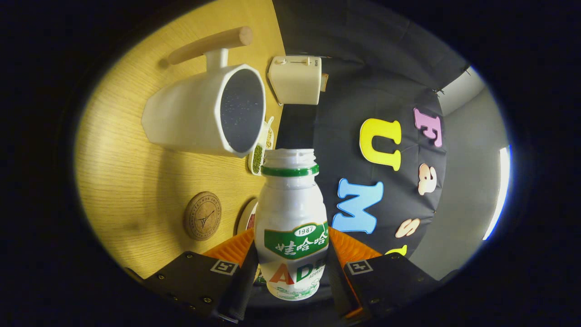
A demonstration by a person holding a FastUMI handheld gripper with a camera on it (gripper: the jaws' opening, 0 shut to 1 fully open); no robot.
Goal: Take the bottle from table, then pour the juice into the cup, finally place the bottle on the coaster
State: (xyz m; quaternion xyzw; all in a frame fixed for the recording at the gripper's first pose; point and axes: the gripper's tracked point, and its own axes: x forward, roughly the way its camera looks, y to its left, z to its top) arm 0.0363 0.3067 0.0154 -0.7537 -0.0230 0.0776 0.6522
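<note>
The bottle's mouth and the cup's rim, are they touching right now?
Apart. The gripper view shows wood table between the bottle mouth and the cup rim; the gripper clamps the bottle.

Looking at the claw [290, 268] now: two blocky housings, each dotted with small screws and carrying a square tag near its inner corner, and ribbed pads [231, 250] running along the inner faces
</note>
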